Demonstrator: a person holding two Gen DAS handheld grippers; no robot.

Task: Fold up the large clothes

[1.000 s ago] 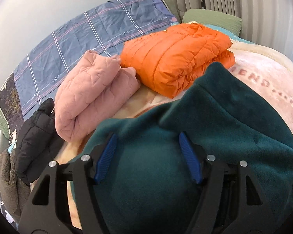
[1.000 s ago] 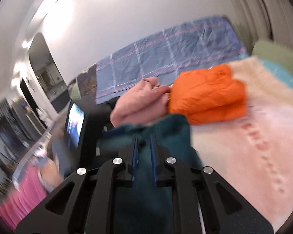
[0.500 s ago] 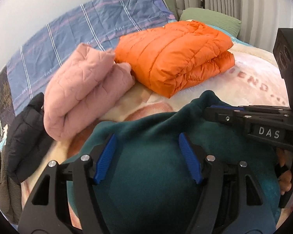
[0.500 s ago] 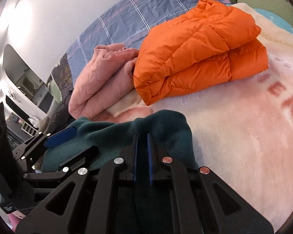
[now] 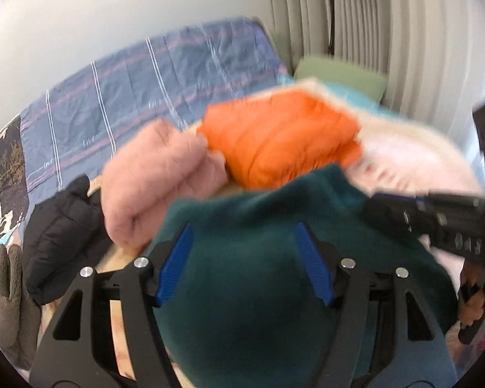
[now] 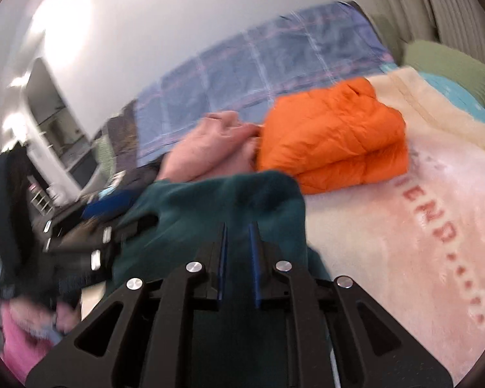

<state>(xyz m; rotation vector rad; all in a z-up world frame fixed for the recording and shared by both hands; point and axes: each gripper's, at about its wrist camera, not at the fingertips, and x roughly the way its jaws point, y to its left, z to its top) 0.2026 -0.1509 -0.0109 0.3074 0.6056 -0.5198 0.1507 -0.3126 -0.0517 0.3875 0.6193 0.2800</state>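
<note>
Both tongs raised, right tongs [image 6: 237, 242] pinching teal fleece [image 6: 216, 200]

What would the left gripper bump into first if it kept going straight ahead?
Probably the teal fleece: it already fills the space between the open left gripper fingers. Beyond it lies the folded orange jacket, though depth is blurry.

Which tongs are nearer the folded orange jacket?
Right. The right tongs, shut on the green fleece, sit just short of the orange jacket; the left tongs sit farther back.

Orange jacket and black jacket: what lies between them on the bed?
The folded pink jacket lies between the orange jacket and the black jacket, seen in the left wrist view.
</note>
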